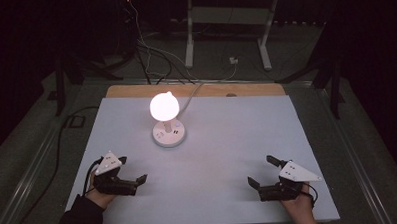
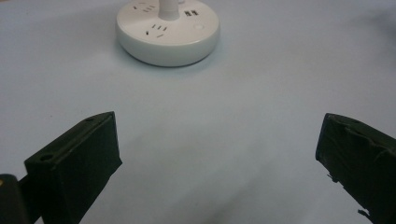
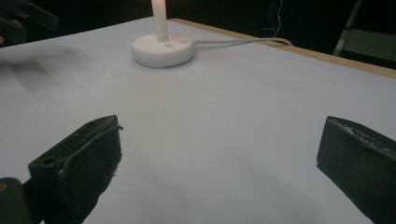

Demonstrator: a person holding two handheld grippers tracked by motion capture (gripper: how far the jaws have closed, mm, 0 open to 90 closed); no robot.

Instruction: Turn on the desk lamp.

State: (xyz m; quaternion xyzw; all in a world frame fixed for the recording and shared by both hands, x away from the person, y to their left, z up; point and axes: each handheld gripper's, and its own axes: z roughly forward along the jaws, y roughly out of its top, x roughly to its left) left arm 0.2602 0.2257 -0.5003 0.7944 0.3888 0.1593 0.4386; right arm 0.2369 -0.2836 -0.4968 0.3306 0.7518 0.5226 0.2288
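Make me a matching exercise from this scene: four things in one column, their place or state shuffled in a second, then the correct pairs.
Things
1. lamp globe
2. lamp base
3. left gripper
4. white cord

Places or states
A. open, near the table's front left corner
B. lit, glowing above the base
C. runs off the table's far edge
D. round and white, with sockets on top

Pairs: 1-B, 2-D, 3-A, 4-C

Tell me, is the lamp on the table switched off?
No, the lamp's round head glows bright white in the high view, above its white base.
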